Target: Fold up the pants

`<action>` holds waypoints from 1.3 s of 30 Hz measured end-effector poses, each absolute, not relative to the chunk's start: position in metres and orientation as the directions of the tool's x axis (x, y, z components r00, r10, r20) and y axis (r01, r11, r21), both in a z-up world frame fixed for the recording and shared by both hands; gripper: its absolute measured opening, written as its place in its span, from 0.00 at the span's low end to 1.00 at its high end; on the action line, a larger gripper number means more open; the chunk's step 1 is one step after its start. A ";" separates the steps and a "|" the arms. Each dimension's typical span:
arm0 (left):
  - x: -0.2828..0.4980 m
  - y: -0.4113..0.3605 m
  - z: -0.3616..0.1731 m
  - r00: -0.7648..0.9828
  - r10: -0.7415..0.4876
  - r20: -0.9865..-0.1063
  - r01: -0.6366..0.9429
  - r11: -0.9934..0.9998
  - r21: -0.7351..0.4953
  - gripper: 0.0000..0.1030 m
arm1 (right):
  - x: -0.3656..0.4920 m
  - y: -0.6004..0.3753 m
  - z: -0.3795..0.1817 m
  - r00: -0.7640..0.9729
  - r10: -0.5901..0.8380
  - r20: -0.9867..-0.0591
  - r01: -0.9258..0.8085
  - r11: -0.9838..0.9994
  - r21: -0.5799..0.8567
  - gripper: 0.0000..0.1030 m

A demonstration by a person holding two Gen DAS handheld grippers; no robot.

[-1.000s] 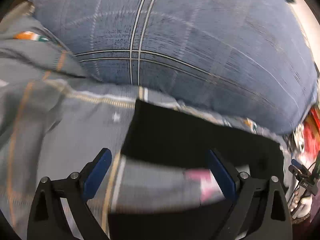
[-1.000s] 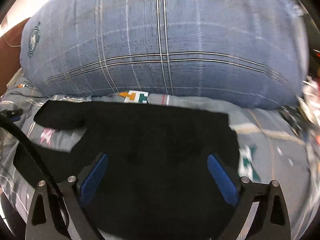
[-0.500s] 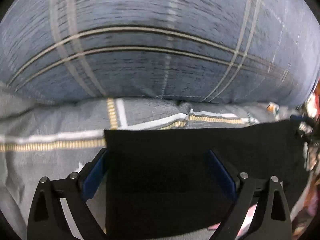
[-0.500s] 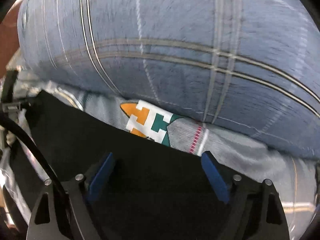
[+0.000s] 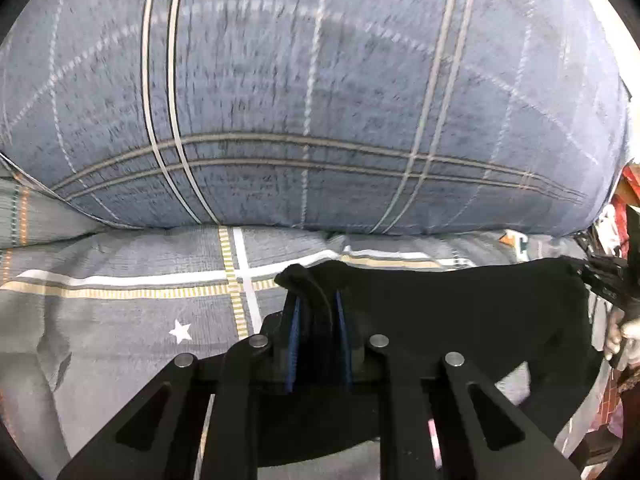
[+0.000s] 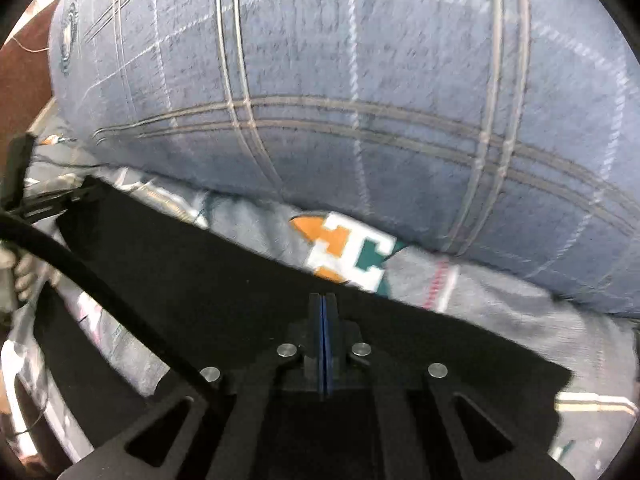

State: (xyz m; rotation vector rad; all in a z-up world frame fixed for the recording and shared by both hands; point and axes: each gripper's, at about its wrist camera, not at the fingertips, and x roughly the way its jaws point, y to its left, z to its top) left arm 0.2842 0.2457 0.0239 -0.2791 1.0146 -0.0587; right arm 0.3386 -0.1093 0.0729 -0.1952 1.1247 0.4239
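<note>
Black pants [image 5: 460, 312] lie flat on a grey patterned bedsheet [image 5: 120, 312], just short of a big blue plaid cushion. My left gripper [image 5: 316, 300] is closing on the pants' far left corner, and a ridge of black cloth is bunched up between its blue pads. In the right wrist view the pants [image 6: 200, 272] run from left to lower right. My right gripper [image 6: 324, 300] is shut at their far edge, pads together with thin cloth pinched between them. Each gripper shows at the other view's side edge.
The blue plaid cushion [image 5: 320, 100] [image 6: 360, 80] fills the upper half of both views and blocks the way beyond. An orange and teal print [image 6: 348, 252] marks the sheet by the right gripper. A black cable [image 6: 100, 280] crosses the pants. A gloved hand [image 5: 618, 336] holds the other gripper.
Both grippers went from wide open over the pants to closed at the far edge. The left one gathered a ridge of cloth. Both moved toward the cushion and lower.
</note>
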 end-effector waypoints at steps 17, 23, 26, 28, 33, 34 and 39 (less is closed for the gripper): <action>0.299 0.259 0.003 0.447 -0.229 -0.865 -0.076 0.953 -0.292 0.16 | 0.380 -0.114 0.021 0.212 0.274 -0.938 -0.530 0.839 0.126 0.30; 0.293 0.241 0.026 0.514 -0.189 -0.836 -0.071 0.963 -0.261 0.16 | 0.363 -0.118 0.047 0.263 0.255 -0.930 -0.517 0.851 0.088 0.08; 0.278 0.237 0.048 0.551 -0.162 -0.819 -0.061 0.971 -0.233 0.16 | 0.353 -0.119 0.072 0.325 0.262 -0.909 -0.491 0.868 0.075 0.08; 0.264 0.233 0.061 0.579 -0.149 -0.802 -0.053 0.974 -0.219 0.16 | 0.342 -0.124 0.090 0.357 0.266 -0.895 -0.474 0.878 0.072 0.07; 0.213 0.228 0.106 0.668 -0.092 -0.739 -0.034 0.987 -0.154 0.10 | 0.293 -0.134 0.136 0.436 0.282 -0.855 -0.437 0.896 0.073 0.06; 0.196 0.228 0.114 0.684 -0.096 -0.723 -0.031 0.987 -0.160 0.10 | 0.280 -0.134 0.143 0.448 0.286 -0.847 -0.430 0.900 0.076 0.06; 0.126 0.245 0.132 0.723 -0.125 -0.679 -0.014 0.981 -0.196 0.07 | 0.202 -0.157 0.159 0.466 0.336 -0.819 -0.412 0.901 0.135 0.06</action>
